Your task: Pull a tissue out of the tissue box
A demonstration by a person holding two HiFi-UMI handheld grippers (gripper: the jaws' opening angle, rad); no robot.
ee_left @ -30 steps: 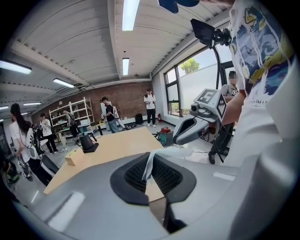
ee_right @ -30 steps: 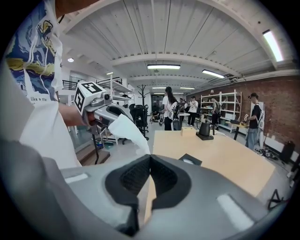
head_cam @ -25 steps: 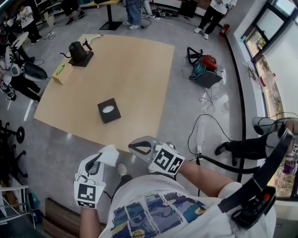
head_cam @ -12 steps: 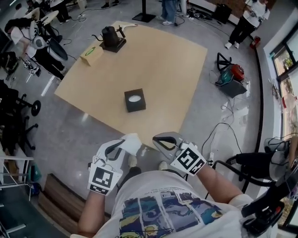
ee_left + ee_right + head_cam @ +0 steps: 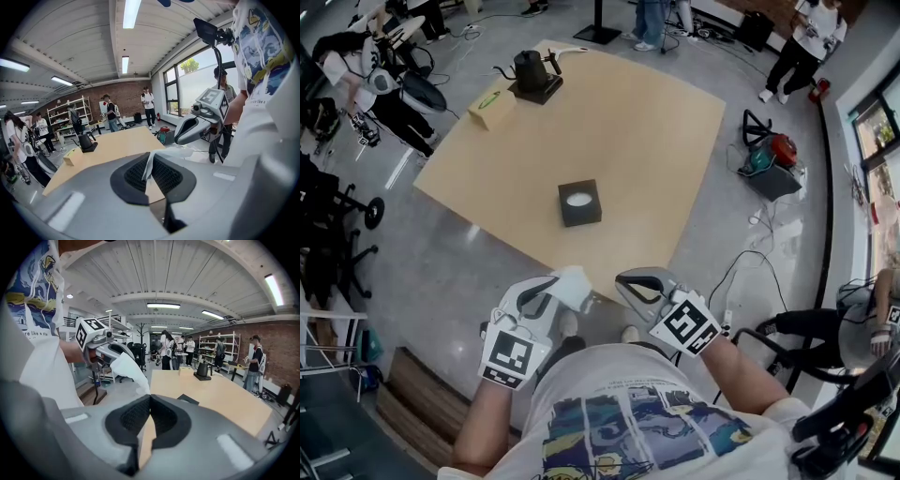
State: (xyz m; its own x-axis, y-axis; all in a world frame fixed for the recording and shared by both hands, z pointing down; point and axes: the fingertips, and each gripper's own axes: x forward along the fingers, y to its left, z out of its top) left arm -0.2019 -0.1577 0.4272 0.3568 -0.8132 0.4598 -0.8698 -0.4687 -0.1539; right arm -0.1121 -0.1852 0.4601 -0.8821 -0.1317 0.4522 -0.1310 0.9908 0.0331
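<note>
Open-plan lab or workshop in a converted industrial hall: exposed brick wall (image 5: 281, 352), ribbed white ceiling with strip lights (image 5: 132, 11), tall dark-framed windows (image 5: 187, 93) and a polished grey floor (image 5: 441, 272). Fittings are one large pale wooden table (image 5: 628, 122), open metal shelving (image 5: 208, 345) against the brick, black wheeled chairs (image 5: 337, 244), and loose cables (image 5: 741, 272) trailing over the floor near a red and teal machine (image 5: 773, 155). Occupants are several people (image 5: 166, 350) standing in small groups round the room's edges.
</note>
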